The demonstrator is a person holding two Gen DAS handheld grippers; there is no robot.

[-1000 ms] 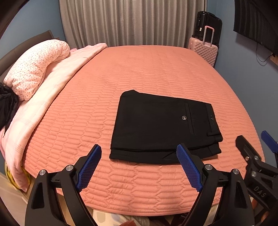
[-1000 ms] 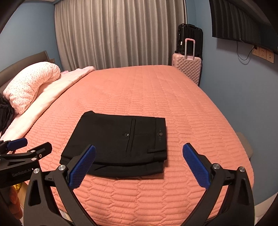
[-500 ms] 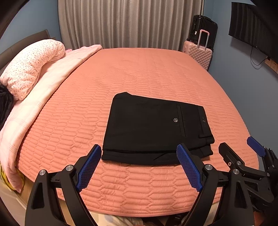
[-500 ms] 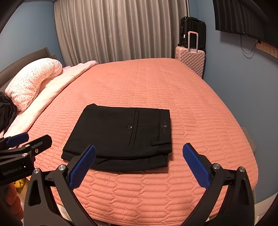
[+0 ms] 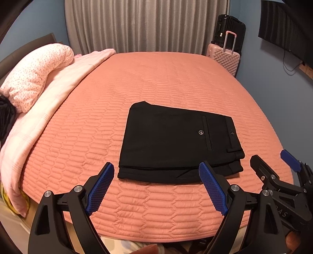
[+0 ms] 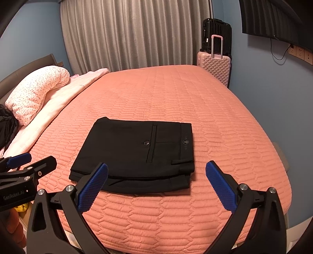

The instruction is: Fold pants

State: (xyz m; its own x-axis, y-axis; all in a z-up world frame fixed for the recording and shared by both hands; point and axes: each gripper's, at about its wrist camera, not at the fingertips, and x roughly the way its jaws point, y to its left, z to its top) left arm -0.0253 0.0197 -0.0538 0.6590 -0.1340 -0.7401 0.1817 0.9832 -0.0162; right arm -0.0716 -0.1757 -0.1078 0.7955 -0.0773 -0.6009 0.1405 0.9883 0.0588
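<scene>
The black pants (image 5: 176, 142) lie folded in a flat rectangle near the front edge of the salmon quilted bed (image 5: 156, 82), waistband to the right, back pocket button up. They also show in the right wrist view (image 6: 137, 152). My left gripper (image 5: 156, 172) is open and empty, held back off the bed's front edge, in front of the pants' left half. My right gripper (image 6: 156, 173) is open and empty, in front of the pants' right half. Neither touches the cloth. The right gripper (image 5: 273, 166) also shows at the right of the left wrist view, and the left gripper (image 6: 33, 162) at the left of the right wrist view.
A pink dotted pillow (image 5: 37, 76) and a pale pink blanket (image 5: 47, 109) lie along the bed's left side. A pink suitcase (image 5: 225, 56) and a black one (image 5: 228, 29) stand at the far right corner. Grey curtains (image 5: 146, 25) hang behind. A dark screen (image 6: 273, 17) is on the right wall.
Both grippers have drawn back and risen a little from the bed, so the pants look farther away. The pants have not moved. Both jaws stay open.
</scene>
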